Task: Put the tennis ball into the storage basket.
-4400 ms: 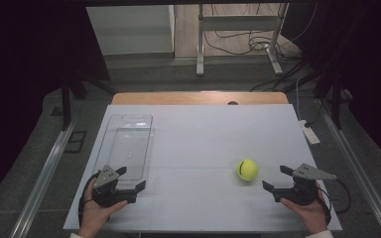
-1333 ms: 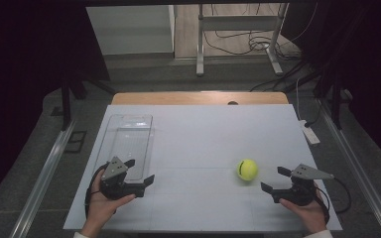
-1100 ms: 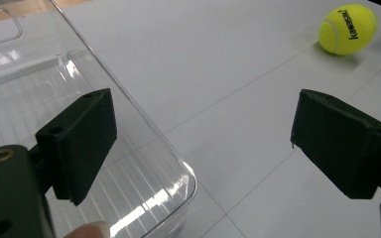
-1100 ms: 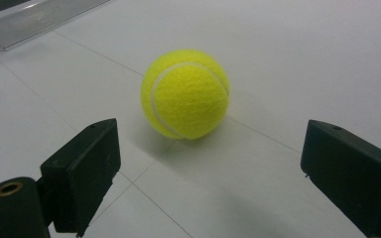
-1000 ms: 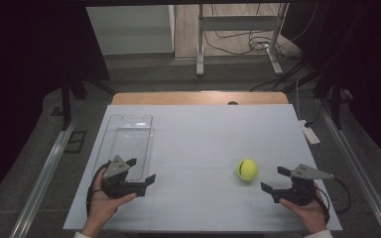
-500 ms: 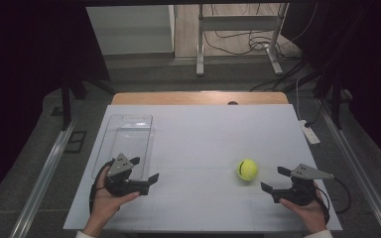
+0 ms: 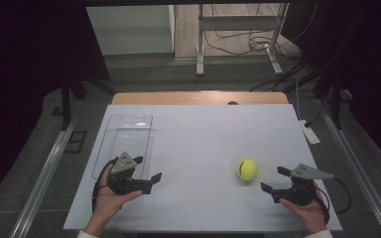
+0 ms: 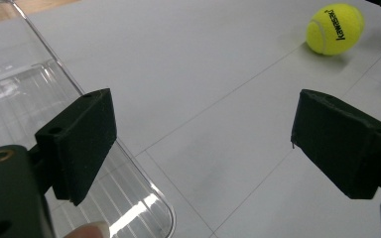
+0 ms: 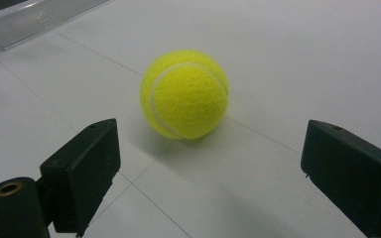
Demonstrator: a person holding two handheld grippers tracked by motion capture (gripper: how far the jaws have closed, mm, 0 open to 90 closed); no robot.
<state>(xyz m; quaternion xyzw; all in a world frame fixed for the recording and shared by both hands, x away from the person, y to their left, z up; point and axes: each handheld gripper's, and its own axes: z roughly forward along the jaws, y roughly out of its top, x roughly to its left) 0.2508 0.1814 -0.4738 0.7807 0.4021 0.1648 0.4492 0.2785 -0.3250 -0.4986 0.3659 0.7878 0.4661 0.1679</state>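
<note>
Yellow tennis ball [image 7: 247,169] sits unmoved on the white bench [image 7: 203,134]. Nearest, right of the ball, the right claw [image 7: 274,180] stays put, wide open and empty. Left of the ball, the left claw [image 7: 147,168], wide open and empty, has edged toward it from the clear tray [image 7: 126,139].

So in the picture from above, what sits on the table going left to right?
Clear plastic tray → left hand-held gripper → tennis ball → right hand-held gripper → white power strip at the table's edge.
</note>
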